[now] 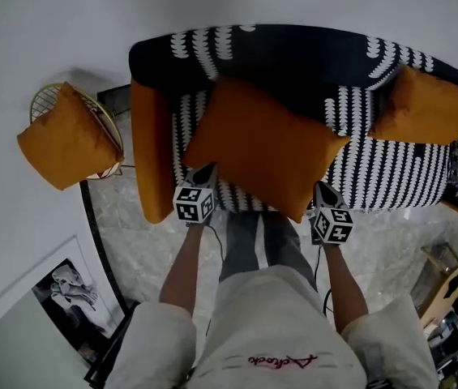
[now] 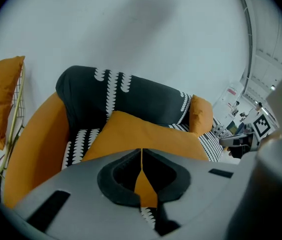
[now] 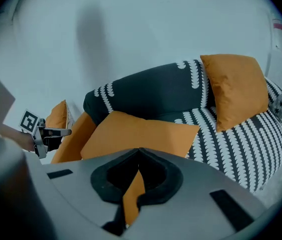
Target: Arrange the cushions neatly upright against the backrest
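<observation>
A big orange cushion [image 1: 261, 144] hangs tilted over the seat of the black-and-white patterned sofa [image 1: 293, 55], in front of its backrest. My left gripper [image 1: 203, 173] is shut on the cushion's near left edge and my right gripper [image 1: 324, 190] on its near right corner. In the left gripper view, orange fabric sits pinched in that gripper [image 2: 141, 153], with the cushion [image 2: 141, 134] spreading beyond it. The right gripper view shows the same: fabric in the gripper [image 3: 138, 153], the cushion [image 3: 141, 131] beyond. A second orange cushion [image 1: 427, 104] stands against the backrest at the sofa's right end.
A third orange cushion [image 1: 66, 136] rests on a gold wire side table [image 1: 50, 96] left of the sofa. The sofa's orange armrest [image 1: 151, 152] is beside my left gripper. A framed picture [image 1: 50, 298] lies on the floor at lower left; a wooden stand [image 1: 447, 286] is at lower right.
</observation>
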`<state>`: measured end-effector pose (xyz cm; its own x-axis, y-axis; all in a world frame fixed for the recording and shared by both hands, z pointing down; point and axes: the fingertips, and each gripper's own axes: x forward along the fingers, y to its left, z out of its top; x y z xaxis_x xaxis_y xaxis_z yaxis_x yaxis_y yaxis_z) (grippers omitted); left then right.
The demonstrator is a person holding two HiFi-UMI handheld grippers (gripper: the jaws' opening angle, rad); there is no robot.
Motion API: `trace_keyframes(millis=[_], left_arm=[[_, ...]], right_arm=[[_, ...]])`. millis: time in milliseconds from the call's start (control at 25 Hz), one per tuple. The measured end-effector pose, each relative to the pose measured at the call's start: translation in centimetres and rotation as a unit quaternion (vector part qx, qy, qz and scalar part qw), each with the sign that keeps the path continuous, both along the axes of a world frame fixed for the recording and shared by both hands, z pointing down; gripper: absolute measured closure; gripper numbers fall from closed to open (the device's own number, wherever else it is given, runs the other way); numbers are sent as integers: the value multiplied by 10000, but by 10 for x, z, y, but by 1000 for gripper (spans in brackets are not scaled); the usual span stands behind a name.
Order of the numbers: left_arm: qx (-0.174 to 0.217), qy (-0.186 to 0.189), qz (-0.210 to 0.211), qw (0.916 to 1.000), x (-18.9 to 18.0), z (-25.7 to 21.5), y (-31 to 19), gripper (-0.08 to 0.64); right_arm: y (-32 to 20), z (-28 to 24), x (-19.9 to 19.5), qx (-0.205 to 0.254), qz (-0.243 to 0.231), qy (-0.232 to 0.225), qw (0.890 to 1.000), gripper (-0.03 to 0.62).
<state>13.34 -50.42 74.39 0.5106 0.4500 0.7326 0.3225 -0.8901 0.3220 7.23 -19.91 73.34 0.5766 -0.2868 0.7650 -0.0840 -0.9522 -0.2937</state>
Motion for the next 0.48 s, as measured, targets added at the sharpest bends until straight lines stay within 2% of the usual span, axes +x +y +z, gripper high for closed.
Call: trace_keyframes(millis=[120, 160, 240, 280, 480], left_arm=[[-133, -89, -48, 9999, 15, 15, -4, 526], [-160, -128, -46, 9998, 20, 20, -5, 498], [-136, -240, -41, 9996, 32, 32, -10, 297], [-74, -308, -39, 9995, 38, 40, -15, 235], [568, -721, 255, 9955, 69, 84, -39, 186]], right_arm=[[0, 19, 4, 93, 209, -172, 9996, 563], [-2, 25, 5, 202, 291, -226, 9991, 556], [-4, 36, 9, 443, 503, -337, 9972, 287], [-4, 41, 11, 512, 620, -394, 9960, 264], [5, 71, 20, 490, 1138, -726, 9896, 186]])
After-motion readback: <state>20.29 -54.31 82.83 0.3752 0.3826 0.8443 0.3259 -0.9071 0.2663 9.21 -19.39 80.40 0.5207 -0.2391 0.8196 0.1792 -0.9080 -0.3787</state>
